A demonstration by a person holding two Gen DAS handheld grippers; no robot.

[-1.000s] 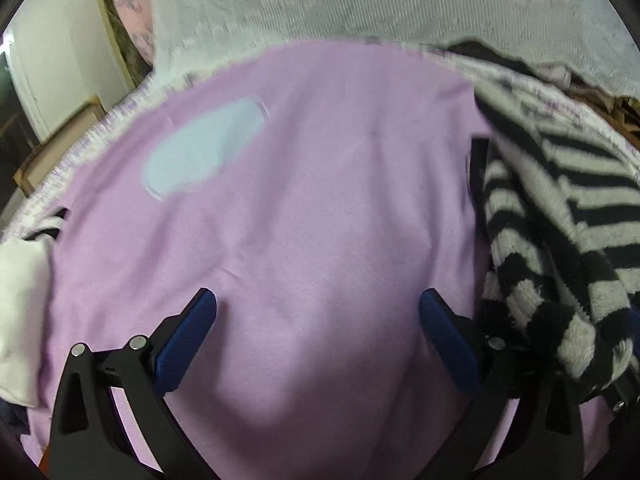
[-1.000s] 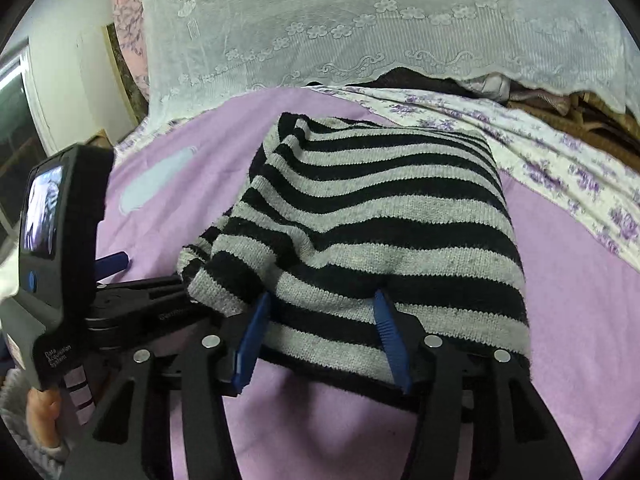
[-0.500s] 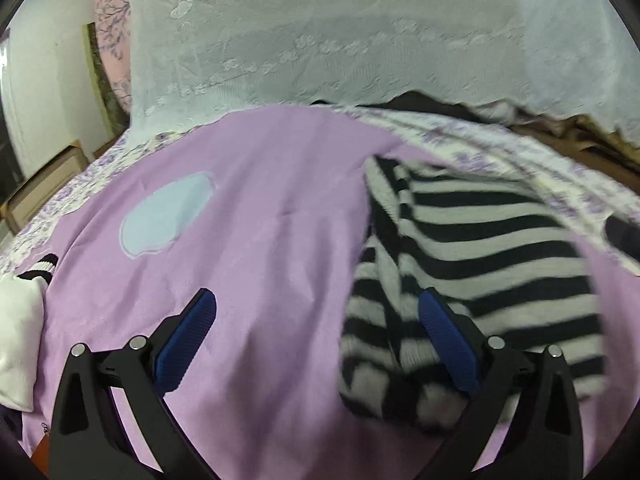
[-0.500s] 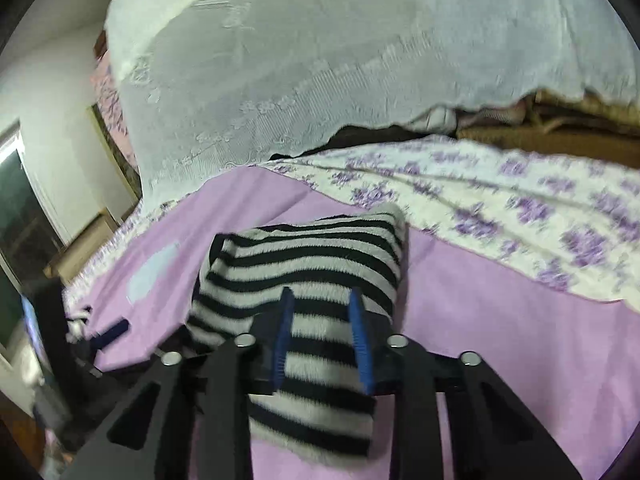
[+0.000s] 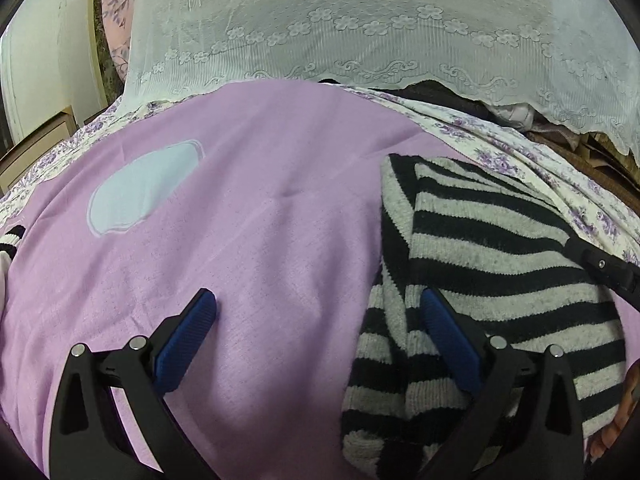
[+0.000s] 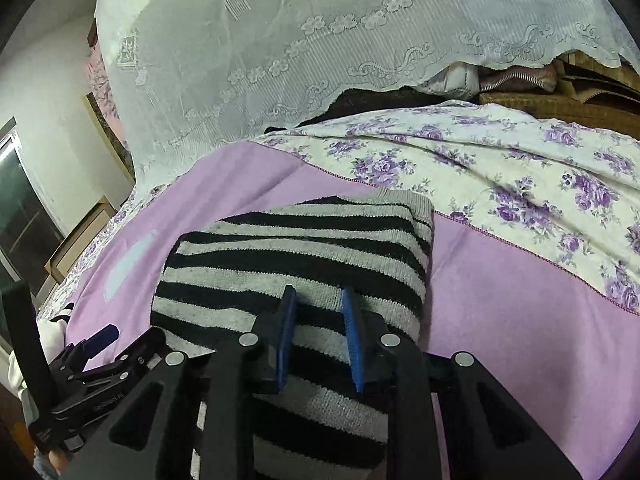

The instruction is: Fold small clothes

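A folded black-and-grey striped sweater [image 5: 500, 240] lies on the purple blanket [image 5: 280, 220], to the right in the left wrist view. My left gripper [image 5: 316, 304] is open wide just above the blanket, its right finger [image 5: 448, 344] over the sweater's left edge and its left finger over bare blanket. In the right wrist view the striped sweater [image 6: 300, 248] fills the middle. My right gripper [image 6: 318, 300] is shut on a fold of the sweater at its near edge, with knit bunched between the blue pads.
A white lace cover [image 5: 360, 20] hangs over the far side of the bed. A purple-flowered sheet [image 6: 500, 168] borders the blanket on the right. A pale blue patch [image 5: 140, 188] marks the blanket's left. White clothing with a striped cuff [image 5: 10, 240] lies at the left edge.
The right jaws narrowed from straddling the sweater's edge to pinching it, and the sweater shifted right toward the flowered sheet. The left gripper stayed open and now looks further up the bed.
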